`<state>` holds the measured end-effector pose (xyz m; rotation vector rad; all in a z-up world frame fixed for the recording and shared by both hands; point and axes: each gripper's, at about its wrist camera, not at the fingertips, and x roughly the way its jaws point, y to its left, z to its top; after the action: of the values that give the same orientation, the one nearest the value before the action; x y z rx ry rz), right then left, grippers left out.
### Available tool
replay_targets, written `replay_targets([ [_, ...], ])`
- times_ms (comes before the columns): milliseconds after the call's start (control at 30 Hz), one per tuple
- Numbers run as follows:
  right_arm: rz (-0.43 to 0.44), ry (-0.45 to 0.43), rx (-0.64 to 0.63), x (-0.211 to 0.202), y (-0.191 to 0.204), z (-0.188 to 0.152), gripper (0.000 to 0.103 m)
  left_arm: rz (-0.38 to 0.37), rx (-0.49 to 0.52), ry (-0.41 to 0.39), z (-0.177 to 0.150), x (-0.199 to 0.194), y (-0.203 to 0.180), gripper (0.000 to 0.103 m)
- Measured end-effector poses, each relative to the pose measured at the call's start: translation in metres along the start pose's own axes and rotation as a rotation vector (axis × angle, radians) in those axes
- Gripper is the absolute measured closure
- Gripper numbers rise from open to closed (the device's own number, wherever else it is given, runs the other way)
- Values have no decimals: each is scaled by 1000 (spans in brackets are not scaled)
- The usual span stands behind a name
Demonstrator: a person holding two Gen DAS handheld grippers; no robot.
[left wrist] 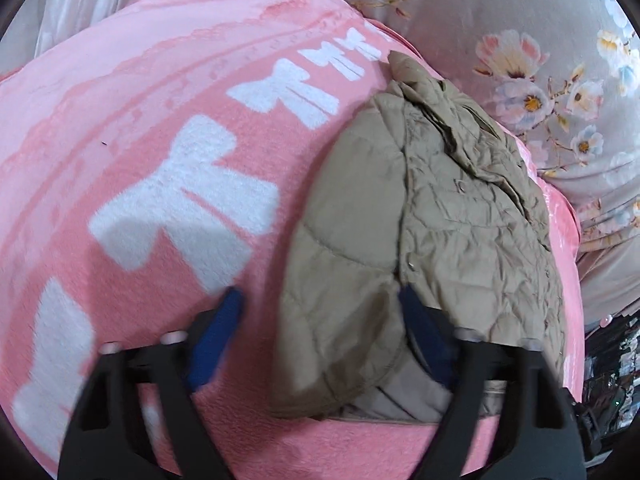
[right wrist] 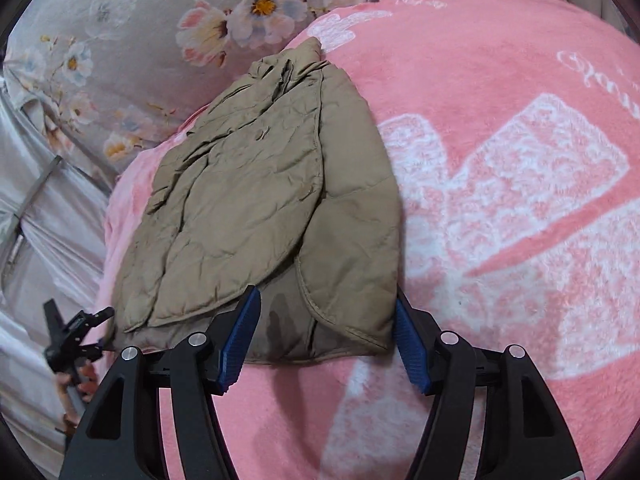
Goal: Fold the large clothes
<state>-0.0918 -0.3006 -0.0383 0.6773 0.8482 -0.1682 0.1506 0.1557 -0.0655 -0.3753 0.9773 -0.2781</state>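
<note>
From my right wrist camera I could see something the left one missed: at the lower left edge, past the bed, the person's hand (right wrist: 76, 380) gripped the handle of the other device, beside pale grey drapery. The left wrist camera instead gave me a row of white bow shapes on the pink blanket (left wrist: 140, 128) and dark clutter at its lower right edge, and it was blurred with motion, while the right view was sharp. Both showed the floral bedding (left wrist: 540, 60) beyond the blanket. The quilted khaki jacket (right wrist: 264, 200) lay on the pink blanket near its edge toward the floral bedding, folded into a narrow, crumpled bundle with the collar at the far end, a sleeve laid over the front and a rounded hem nearest me; I could make out snap buttons along the placket in the left view. My right claw (right wrist: 326, 320) stood spread wide at the near hem, its blue pads on either side of the jacket's corner, gripping nothing. My left claw (left wrist: 316, 320) was spread too, one blue pad over bare blanket and the other at the jacket's near edge, but whether that pad touched the fabric I could not tell.
</note>
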Motion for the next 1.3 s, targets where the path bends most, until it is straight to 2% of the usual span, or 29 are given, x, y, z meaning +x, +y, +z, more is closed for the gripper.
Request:
replay_targets([
  [33,-19,-6,-13,2,5,-2,42,-12,7,16,-2,2,-4,59],
  [67,-42,-16,-24,4,8,-3,45,-11,15,21,-3,2,-7,64],
  [133,-74,-13,-28,9,12,-1,71,-19,42,17,-7,-3,-15,86],
  [233,-26,-22,9,2,8,2,97,-28,67,-11,-9,-16,-24,97],
  [300,-7,-45,7,-10,10,3,99,-43,89,-49,-11,-34,-33,99],
  [400,22,-125,-40,-53,19,4,100,-70,116,-94,-15,-63,-39,100],
  [500,45,-203,-97,-101,24,2,100,-111,144,-145,-26,-105,-39,100],
  [700,92,-419,-229,-213,51,-12,101,-195,156,-254,-51,-208,-29,100],
  [833,126,-537,-248,-256,65,-2,101,-223,173,-369,-51,-265,-37,100],
  [900,157,-561,-234,-259,70,13,101,-221,184,-421,-41,-277,-45,100],
  [1000,157,-566,-215,-241,72,43,101,-195,196,-432,-17,-268,-61,99],
  [1167,86,-514,-135,-159,63,111,101,-55,216,-405,38,-203,-91,98],
  [1300,-2,-466,-108,-91,59,144,101,81,240,-359,71,-136,-109,98],
])
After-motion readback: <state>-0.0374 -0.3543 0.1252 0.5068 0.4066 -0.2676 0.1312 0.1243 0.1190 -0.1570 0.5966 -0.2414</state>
